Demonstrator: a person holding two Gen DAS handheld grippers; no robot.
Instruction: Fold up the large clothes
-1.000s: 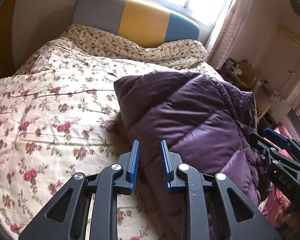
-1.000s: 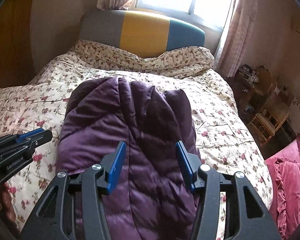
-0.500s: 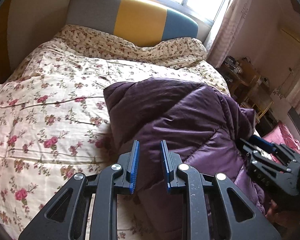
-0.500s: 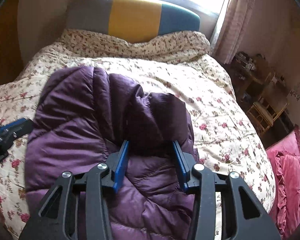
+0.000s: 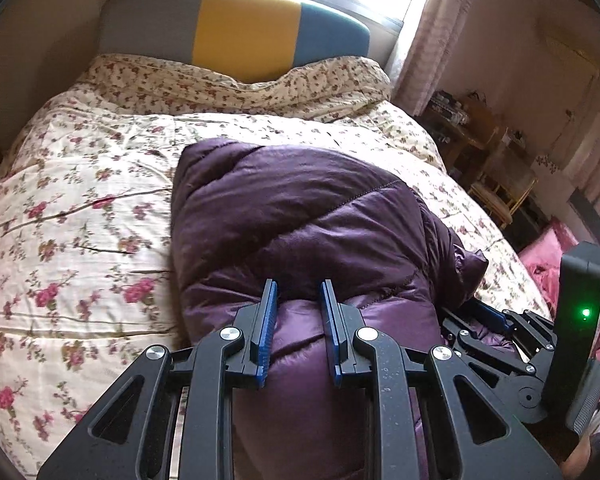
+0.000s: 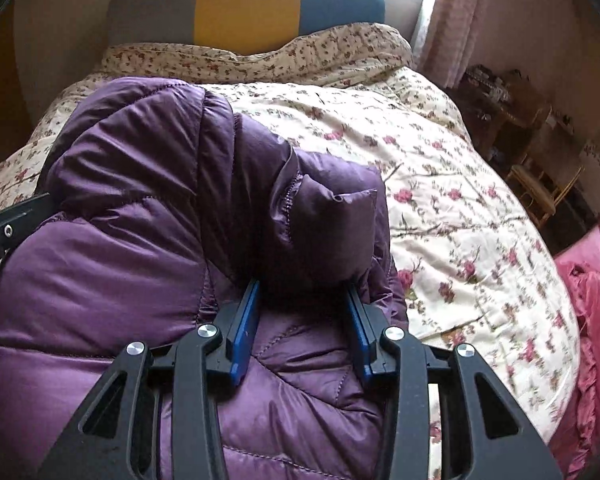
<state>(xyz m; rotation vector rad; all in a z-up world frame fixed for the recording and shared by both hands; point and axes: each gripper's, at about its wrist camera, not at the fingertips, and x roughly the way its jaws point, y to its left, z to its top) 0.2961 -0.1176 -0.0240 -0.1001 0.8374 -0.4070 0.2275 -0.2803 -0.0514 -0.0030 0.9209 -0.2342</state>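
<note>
Right gripper low over purple down jacket, jaws just been closing, puffy fold bulging between blue pads, pads pressing its sides; left gripper narrowly spread, quilted panel bulging into gap, cannot tell if pinched; jacket bunched in heap on floral quilt at near half of bed; beyond, rumpled floral duvet, then grey-yellow-blue headboard, window behind; pink bedding at right edge

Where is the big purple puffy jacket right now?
The purple jacket lies bunched on the flowery bedspread, mid-bed in both views, below the striped headboard.
</note>
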